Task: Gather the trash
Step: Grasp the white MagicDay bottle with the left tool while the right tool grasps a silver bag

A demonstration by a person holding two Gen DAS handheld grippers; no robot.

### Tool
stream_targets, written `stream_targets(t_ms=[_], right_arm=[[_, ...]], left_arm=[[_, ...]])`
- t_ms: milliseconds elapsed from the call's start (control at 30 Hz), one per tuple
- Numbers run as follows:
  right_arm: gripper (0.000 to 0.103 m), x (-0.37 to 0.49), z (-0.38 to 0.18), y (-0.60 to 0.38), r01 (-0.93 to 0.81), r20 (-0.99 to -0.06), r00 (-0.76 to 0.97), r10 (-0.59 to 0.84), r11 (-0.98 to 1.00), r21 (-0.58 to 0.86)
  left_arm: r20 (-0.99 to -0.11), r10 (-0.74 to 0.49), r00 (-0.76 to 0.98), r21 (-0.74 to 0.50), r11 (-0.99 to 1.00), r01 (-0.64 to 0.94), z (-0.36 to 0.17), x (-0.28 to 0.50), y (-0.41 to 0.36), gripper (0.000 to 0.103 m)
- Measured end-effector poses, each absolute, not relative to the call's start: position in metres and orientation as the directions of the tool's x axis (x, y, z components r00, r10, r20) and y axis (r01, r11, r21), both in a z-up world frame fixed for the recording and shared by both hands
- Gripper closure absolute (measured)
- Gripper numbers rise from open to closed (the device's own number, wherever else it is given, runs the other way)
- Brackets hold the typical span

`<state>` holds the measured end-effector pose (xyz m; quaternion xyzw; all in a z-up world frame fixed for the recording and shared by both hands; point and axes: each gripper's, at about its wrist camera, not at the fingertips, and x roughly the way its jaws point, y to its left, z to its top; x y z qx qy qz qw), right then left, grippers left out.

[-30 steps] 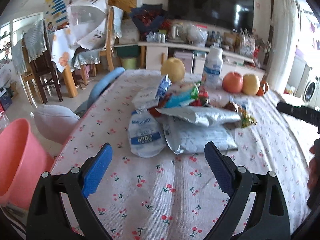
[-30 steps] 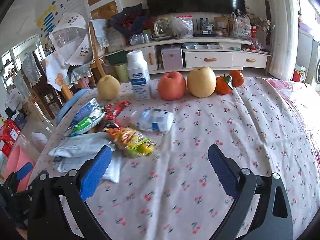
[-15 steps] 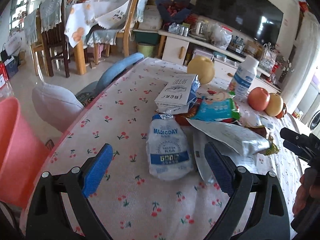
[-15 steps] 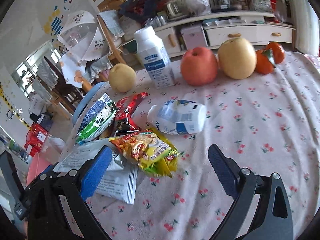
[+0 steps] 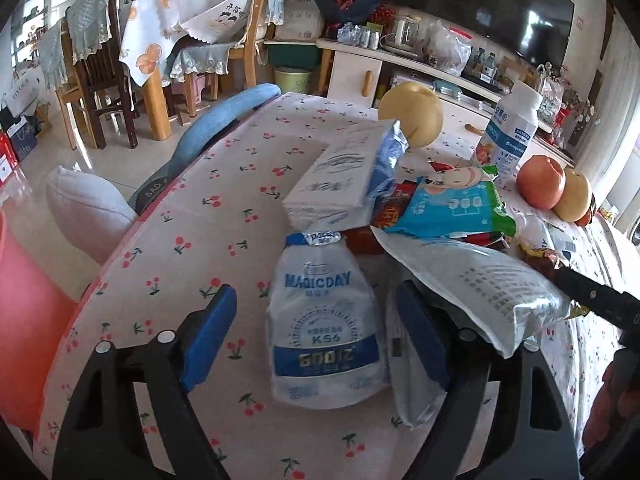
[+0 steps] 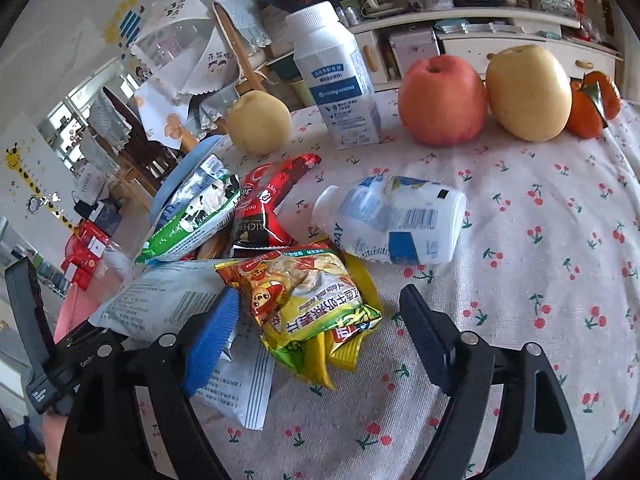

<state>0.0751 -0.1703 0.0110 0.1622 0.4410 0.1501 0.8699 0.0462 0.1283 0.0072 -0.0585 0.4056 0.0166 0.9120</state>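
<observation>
**Two claws spread over a heap of wrappers**

The left claw (image 5: 316,332) is low over the surface (image 5: 224,208), which has a cloth with small cherries. Its jaws have just been closing a little but they are still spread, and the white and blue pouch (image 5: 324,328) lies flat between them. The left pad is apart from the pouch; the right pad is just beside it, and I cannot tell if it touches. A silver bag (image 5: 476,284) leans over the right finger. Behind the pouch there is a white carton (image 5: 340,176) and a blue snack packet (image 5: 452,208), one on top of other wrappers. A pink bucket (image 5: 24,312) stands beside the surface, at the left edge of the view.

The right claw (image 6: 316,328) is also spread, and its jaws have just been closing somewhat. The yellow snack bag (image 6: 304,300) lies between them; the blue left pad is just beside its edge, the right pad is apart from it. A white plastic bottle (image 6: 392,220) lies on its side just behind the bag. A red wrapper (image 6: 268,208) and a green and silver packet (image 6: 196,216) are to the left of it. At the far side stand an upright milk bottle (image 6: 336,80), a red apple (image 6: 440,100), two pears (image 6: 528,92) and an orange (image 6: 592,108).
</observation>
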Motion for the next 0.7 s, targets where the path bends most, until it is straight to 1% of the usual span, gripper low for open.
stream_targets(t_ms=[100, 167, 233, 333, 433, 533, 600, 700], right_arm=[[0.021, 0.076, 0.011, -0.171, -0.117, -0.719, 0.565, 0.406, 0.901, 0.417], [0.021, 0.075, 0.012, -0.171, -0.113, -0.721, 0.57, 0.394, 0.907, 0.406], [0.021, 0.074, 0.014, -0.17, -0.114, -0.723, 0.576, 0.381, 0.914, 0.39], [0.021, 0.071, 0.021, -0.167, -0.135, -0.714, 0.597, 0.366, 0.923, 0.361], [0.021, 0.073, 0.024, -0.179, -0.097, -0.701, 0.623, 0.345, 0.924, 0.369], [0.019, 0.078, 0.018, -0.196, -0.043, -0.711, 0.636, 0.3, 0.934, 0.355], [0.019, 0.083, 0.014, -0.204, -0.02, -0.72, 0.631, 0.288, 0.934, 0.356], [0.019, 0.091, 0.011, -0.214, -0.002, -0.718, 0.623, 0.311, 0.918, 0.396]], left_arm=[[-0.741, -0.018, 0.671, -0.094, 0.992, -0.078, 0.007, 0.046, 0.127, 0.024], [-0.74, -0.025, 0.673, -0.101, 0.992, -0.073, 0.008, 0.046, 0.126, 0.031], [-0.738, -0.033, 0.674, -0.104, 0.993, -0.065, 0.008, 0.046, 0.123, 0.042], [-0.735, -0.035, 0.677, -0.099, 0.993, -0.056, 0.009, 0.046, 0.119, 0.047], [-0.73, -0.039, 0.683, -0.102, 0.993, -0.052, 0.01, 0.043, 0.117, 0.052], [-0.722, -0.038, 0.691, -0.096, 0.994, -0.046, 0.012, 0.04, 0.114, 0.057], [-0.719, -0.035, 0.694, -0.093, 0.995, -0.046, 0.012, 0.039, 0.113, 0.058], [-0.717, -0.035, 0.696, -0.093, 0.995, -0.045, 0.013, 0.038, 0.111, 0.059]])
